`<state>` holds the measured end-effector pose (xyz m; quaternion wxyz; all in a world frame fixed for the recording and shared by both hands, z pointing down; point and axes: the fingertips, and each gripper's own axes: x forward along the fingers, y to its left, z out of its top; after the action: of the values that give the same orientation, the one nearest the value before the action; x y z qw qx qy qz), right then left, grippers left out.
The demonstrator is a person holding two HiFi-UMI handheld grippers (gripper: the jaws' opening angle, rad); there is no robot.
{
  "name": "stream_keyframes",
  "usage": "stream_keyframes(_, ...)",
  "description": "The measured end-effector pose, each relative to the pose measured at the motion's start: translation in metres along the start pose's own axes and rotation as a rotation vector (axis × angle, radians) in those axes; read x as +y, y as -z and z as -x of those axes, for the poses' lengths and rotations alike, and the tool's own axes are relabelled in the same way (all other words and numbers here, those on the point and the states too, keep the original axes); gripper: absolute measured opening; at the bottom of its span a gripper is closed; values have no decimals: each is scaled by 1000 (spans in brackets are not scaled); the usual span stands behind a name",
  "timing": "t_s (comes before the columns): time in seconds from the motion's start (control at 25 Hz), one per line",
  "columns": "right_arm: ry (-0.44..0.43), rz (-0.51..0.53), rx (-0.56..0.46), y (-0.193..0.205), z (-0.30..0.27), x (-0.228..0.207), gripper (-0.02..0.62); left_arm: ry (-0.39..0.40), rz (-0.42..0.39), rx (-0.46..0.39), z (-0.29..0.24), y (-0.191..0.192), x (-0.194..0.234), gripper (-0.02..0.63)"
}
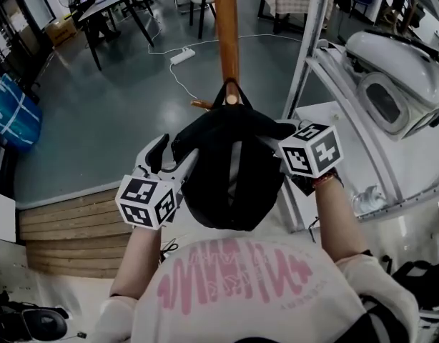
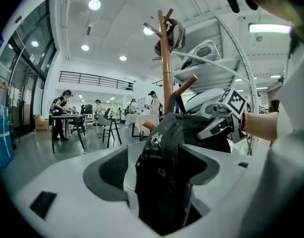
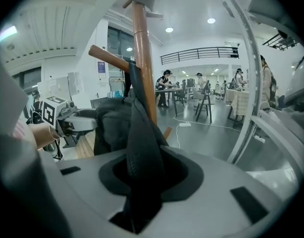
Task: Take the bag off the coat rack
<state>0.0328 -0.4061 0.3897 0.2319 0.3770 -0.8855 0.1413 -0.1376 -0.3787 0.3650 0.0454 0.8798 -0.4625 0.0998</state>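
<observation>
Right hand-held gripper (image 3: 142, 175) pinches the black fabric bag (image 1: 230, 177), hung at 12 o'clock on an upturned peg (image 1: 232, 100) of the brown wooden coat rack (image 1: 225, 34), while the left hand-held gripper (image 2: 157, 167), jaws wide around its 8 o'clock side, should probably close before both lift the strap clear.

Grey floor (image 1: 98, 120), tables (image 1: 112, 2), chairs (image 2: 110, 125), ceiling lights (image 2: 94, 4)

Head view looks steeply down onto the bag (image 1: 230, 181). The gripper views face it closely from opposite sides. All three share the coat rack (image 1: 225, 34).
</observation>
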Motion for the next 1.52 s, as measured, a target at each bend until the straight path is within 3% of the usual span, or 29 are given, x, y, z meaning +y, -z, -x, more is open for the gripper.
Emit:
stream_keyframes(0.36, 14, -12, -3, 2, 0, -1, 109, 101, -83, 33, -21, 4, 2, 310)
stream_keyframes(0.64, 20, -21, 4, 2, -1, -1, 109, 291, -149, 58, -31, 7, -24, 308)
stream_keyframes(1.28, 38, -35, 2, 1, -2, -2, 109, 305, -132, 7, -45, 5, -19, 299)
stream_keyframes(1.52, 37, -34, 2, 2, -3, -4, 109, 292, -117, 15, -48, 6, -15, 199)
